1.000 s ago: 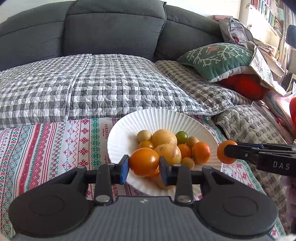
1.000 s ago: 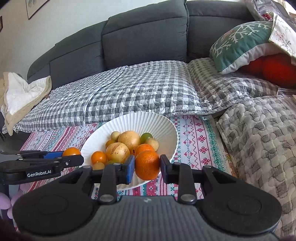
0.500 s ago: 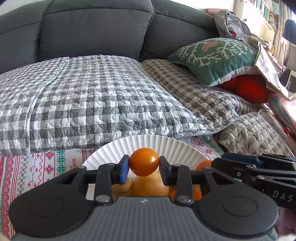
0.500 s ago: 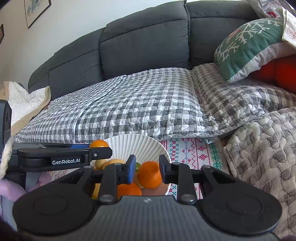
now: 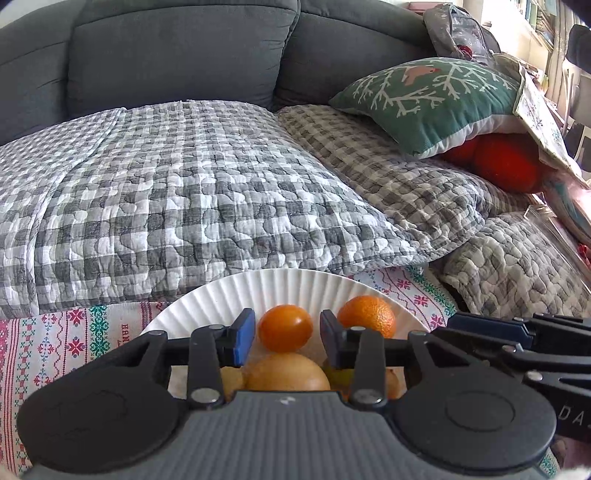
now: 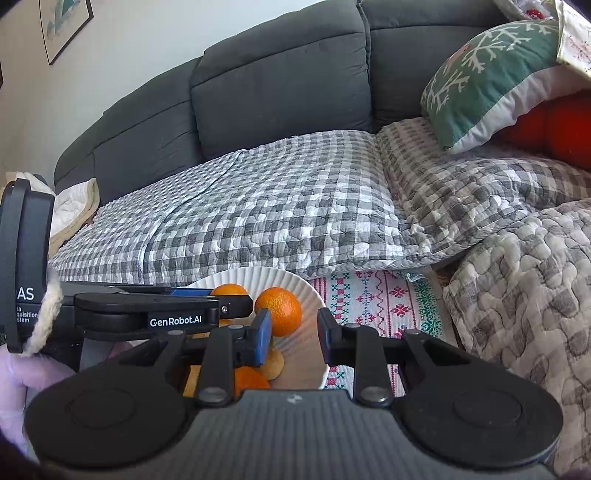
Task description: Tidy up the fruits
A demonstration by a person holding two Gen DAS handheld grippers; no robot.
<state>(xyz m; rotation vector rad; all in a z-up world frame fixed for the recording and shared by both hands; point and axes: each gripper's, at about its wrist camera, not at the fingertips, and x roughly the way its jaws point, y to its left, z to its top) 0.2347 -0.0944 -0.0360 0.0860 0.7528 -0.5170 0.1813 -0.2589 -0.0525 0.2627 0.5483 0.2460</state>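
**FRUIT PLACEMENT ON PAPER PLATE: GRIPPER STATE AND HANDLING**

**1. Left gripper.** The left gripper (image 5: pixel 286 332) has just been opening its jaws. The smooth orange fruit (image 5: pixel 284 332), probably a tomato, sits between them with a gap on each side. It rests in the paper plate (image 5: pixel 295 277), on top of a large yellow fruit (image 5: pixel 288 373).

**2. Mandarin.** The mandarin (image 5: pixel 365 315) lies in the plate just to the right of the smooth fruit.

**3. Right gripper.** The right gripper (image 6: pixel 294 332) has its jaws narrowly parted and pinches nothing. The mandarin lies just beyond its left pad.

**4. Handling.** Both fruits are judged light, round and liable to roll off the pile.
- The smooth fruit looks thin-skinned and slippery. Grip it lightly across its widest part.
- The mandarin's pebbled peel should give the pads more hold.
- The paper plate will flex under any downward push.

**5. View differences.**
- The left view alone shows the 2 gaps beside the smooth fruit.
- The right view alone shows a pale gloved hand (image 6: pixel 22 373) and a framed picture (image 6: pixel 66 22).
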